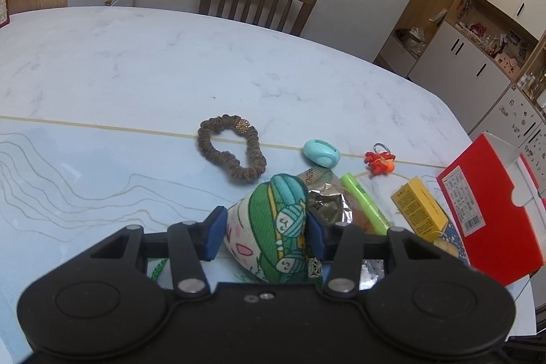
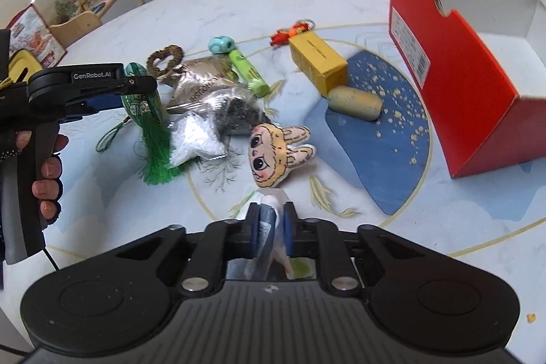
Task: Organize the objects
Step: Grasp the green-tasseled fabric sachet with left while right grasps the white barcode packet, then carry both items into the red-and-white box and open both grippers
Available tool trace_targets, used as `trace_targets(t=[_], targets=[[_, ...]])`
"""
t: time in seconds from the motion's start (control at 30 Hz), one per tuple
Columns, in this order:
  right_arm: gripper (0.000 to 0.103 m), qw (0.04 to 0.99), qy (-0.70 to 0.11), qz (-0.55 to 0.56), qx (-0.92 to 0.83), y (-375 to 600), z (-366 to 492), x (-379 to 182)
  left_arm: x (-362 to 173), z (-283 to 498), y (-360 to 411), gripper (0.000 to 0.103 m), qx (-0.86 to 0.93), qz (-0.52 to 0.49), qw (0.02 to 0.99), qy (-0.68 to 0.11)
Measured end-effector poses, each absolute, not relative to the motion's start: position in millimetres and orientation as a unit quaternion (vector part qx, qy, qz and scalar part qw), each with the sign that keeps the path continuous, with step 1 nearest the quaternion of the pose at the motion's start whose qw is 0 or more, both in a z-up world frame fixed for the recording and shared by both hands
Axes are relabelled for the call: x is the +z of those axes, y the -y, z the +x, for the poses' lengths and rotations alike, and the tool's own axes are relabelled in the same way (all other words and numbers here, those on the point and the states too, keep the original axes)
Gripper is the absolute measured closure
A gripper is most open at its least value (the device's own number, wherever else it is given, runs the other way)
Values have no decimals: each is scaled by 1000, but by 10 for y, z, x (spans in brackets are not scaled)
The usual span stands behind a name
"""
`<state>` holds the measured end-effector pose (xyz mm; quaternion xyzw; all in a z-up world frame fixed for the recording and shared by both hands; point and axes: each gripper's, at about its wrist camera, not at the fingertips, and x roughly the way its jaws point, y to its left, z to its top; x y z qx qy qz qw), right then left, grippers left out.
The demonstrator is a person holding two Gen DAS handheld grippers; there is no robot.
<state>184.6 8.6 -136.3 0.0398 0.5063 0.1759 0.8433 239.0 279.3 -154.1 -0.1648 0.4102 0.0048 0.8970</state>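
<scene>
The red box (image 2: 454,57) stood open at the right of the table (image 1: 136,63), well apart from the loose items clustered near the table's middle. It was judged to be the collecting container. The left gripper (image 1: 264,229) was closed on the embroidered sachet (image 1: 273,227), whose green tassel (image 2: 155,156) hung down to the table surface. The right gripper (image 2: 271,227) was closed narrowly on a small clear packet (image 2: 269,227), just short of the rabbit-face plush (image 2: 276,152).

For a clean transfer, each held item was best lifted clear before travelling. The tassel would drag the white star (image 2: 191,145) beside it if moved low. The yellow carton (image 2: 317,60) lay between the cluster and the box, so a high path was advised.
</scene>
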Motion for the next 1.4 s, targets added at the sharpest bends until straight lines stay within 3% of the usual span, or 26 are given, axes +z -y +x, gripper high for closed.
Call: trace_targets(t=[0.57,0.93,1.4], targets=[[92,881,-429,49,194,585,1808,-527,-721,1944,-2453,56,-58,-150,897,-411],[92,905,-383,59,175,1496,2304,-89,-116,2151,-1569,55,-98,-119,898,-412],[92,916,-370,50,146,2552,3074,-162,269,2838,-123,55,-148,-69,901,-403]])
